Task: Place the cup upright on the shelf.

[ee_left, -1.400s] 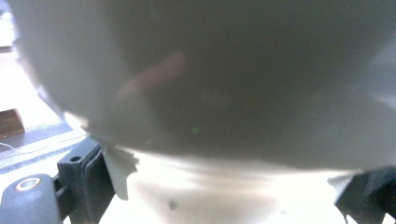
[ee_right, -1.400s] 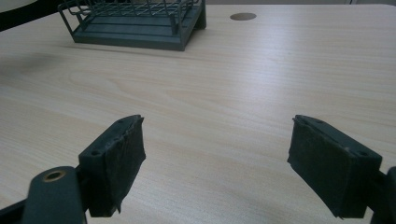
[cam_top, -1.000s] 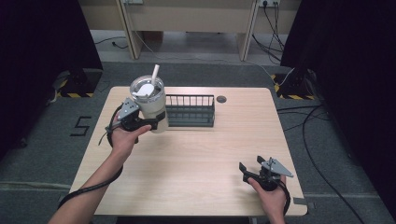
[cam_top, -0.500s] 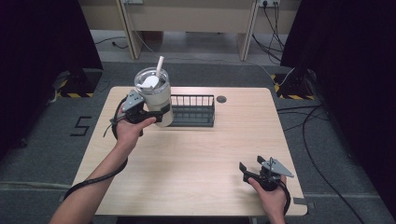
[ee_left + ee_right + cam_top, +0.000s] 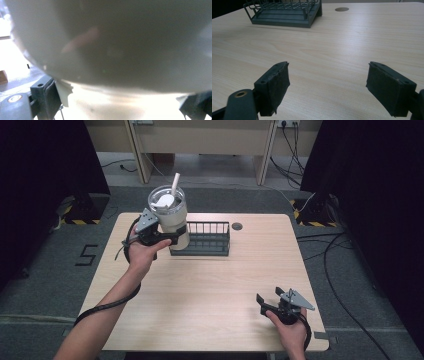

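Left gripper (image 5: 167, 239) clamps a big cream tumbler (image 5: 172, 220), jaws on either side of its lower body, holding it lifted off the table (image 5: 210, 295), tilted a little. Tumbler is smooth, matte, cylindrical, tapering toward the base; clear round lid on top, a pale straight straw (image 5: 175, 184) sticking up through it. In the left gripper view the tumbler (image 5: 112, 45) sits right against the camera, a blurred curved beige wall, with black jaw pads at both lower corners pressing its narrower base.

Just past the left gripper's jaws, on the right side of the tumbler, sits a dark wire rack (image 5: 202, 240): rectangular, thin vertical metal bars, solid dark base, resting flat on the table. Tumbler's lower edge overlaps the rack's left end in the high view; cannot tell if they touch.

Right gripper (image 5: 270, 304) is well apart from all that, at the near right part of the table, held low in the person's hand, jaws spread wide, nothing between them. Right gripper view: two black blocky jaws with rough, fuzzy-edged pads, bare table between; the rack (image 5: 284, 11) far ahead to the left, a small round dark grommet (image 5: 341, 9) far ahead.

Table is light wood-grain laminate, smooth, rectangular with rounded corners.
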A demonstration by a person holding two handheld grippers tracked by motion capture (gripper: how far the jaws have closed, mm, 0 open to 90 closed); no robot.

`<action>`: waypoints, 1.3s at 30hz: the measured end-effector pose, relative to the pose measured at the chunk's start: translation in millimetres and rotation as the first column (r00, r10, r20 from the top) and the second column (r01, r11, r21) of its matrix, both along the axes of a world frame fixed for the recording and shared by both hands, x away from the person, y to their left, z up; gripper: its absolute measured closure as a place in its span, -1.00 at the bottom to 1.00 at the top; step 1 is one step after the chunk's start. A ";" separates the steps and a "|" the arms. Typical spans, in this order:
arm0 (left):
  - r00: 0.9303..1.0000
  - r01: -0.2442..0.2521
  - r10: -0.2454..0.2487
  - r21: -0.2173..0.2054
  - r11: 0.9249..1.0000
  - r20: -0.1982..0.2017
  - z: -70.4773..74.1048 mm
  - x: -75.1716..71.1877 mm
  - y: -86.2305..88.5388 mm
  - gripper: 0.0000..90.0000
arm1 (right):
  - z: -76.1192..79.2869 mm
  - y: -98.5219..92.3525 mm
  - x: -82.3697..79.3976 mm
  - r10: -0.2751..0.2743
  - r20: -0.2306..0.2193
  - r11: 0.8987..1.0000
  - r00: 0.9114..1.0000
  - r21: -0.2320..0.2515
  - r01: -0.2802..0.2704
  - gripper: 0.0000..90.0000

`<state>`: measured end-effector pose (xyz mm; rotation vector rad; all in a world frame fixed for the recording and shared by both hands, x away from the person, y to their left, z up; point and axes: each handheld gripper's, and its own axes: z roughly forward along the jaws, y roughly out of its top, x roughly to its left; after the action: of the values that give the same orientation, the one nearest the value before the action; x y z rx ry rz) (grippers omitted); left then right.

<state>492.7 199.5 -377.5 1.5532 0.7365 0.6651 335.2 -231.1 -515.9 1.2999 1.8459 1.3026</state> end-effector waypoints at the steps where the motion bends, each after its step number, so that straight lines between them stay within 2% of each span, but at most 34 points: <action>1: 1.000 0.001 -0.001 0.000 1.000 0.001 1.0 0.9 -0.8 -0.79 | 0.0 0.0 0.0 0.000 0.000 1.000 1.000 -0.001 0.000 -0.58; 16: 1.000 0.004 -0.004 -0.002 1.000 0.003 8.2 11.7 -11.1 -0.78 | -0.1 -0.7 0.1 0.003 0.003 1.000 1.000 -0.002 -0.003 -0.58; 39: 1.000 -0.006 0.006 0.007 1.000 -0.013 10.6 41.5 -30.5 -0.78 | -0.2 -1.4 -0.4 0.003 0.007 1.000 1.000 0.000 -0.003 -0.58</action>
<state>534.1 169.0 -367.0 1.5631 0.7497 0.6630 334.8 -232.5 -516.1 1.2913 1.8441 1.3072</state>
